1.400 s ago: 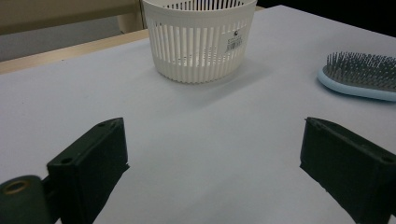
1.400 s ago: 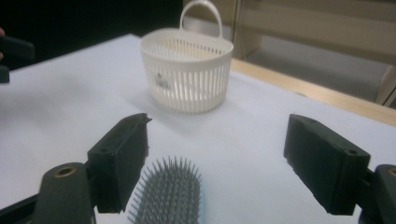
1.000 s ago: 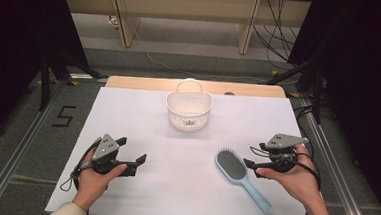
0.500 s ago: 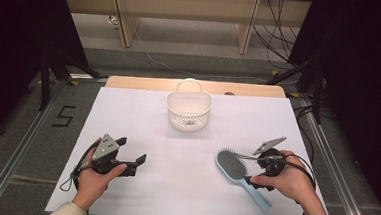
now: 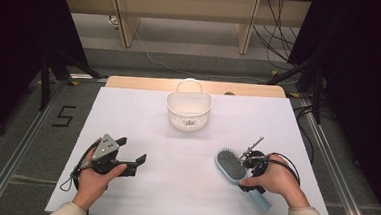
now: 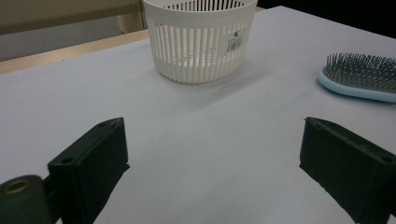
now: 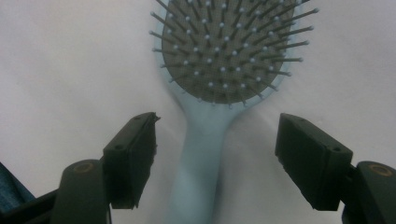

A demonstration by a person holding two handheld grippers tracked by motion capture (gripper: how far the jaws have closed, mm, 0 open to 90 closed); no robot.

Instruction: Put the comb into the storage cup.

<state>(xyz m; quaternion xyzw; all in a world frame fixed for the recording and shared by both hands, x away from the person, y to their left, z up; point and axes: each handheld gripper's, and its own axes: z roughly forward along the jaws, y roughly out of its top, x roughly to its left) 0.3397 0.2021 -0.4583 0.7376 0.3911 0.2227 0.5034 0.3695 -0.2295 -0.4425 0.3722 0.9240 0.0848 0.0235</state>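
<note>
Your white slotted plastic basket (image 5: 189, 110) stands upright at the far middle of the white bench (image 5: 142, 119), its small printed label unreadable; your right claw (image 7: 215, 154), spread and just closing, straddles the handle of the light-blue bristle-up hairbrush (image 5: 238, 172) without touching; your left claw (image 6: 212, 163) rests spread, holding nothing.

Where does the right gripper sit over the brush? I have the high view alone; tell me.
Observer: The right gripper straddles the handle of the hairbrush. Its jaws have just been closing, and the pads are not yet touching the handle.
Operator: Report the brush head.
Observer: Its pins are ball-tipped, and the head points away from the jaws.
Operator: Check the left gripper.
Observer: The left gripper is open over the table, aimed toward the basket. A label shows on the basket's wall.
</note>
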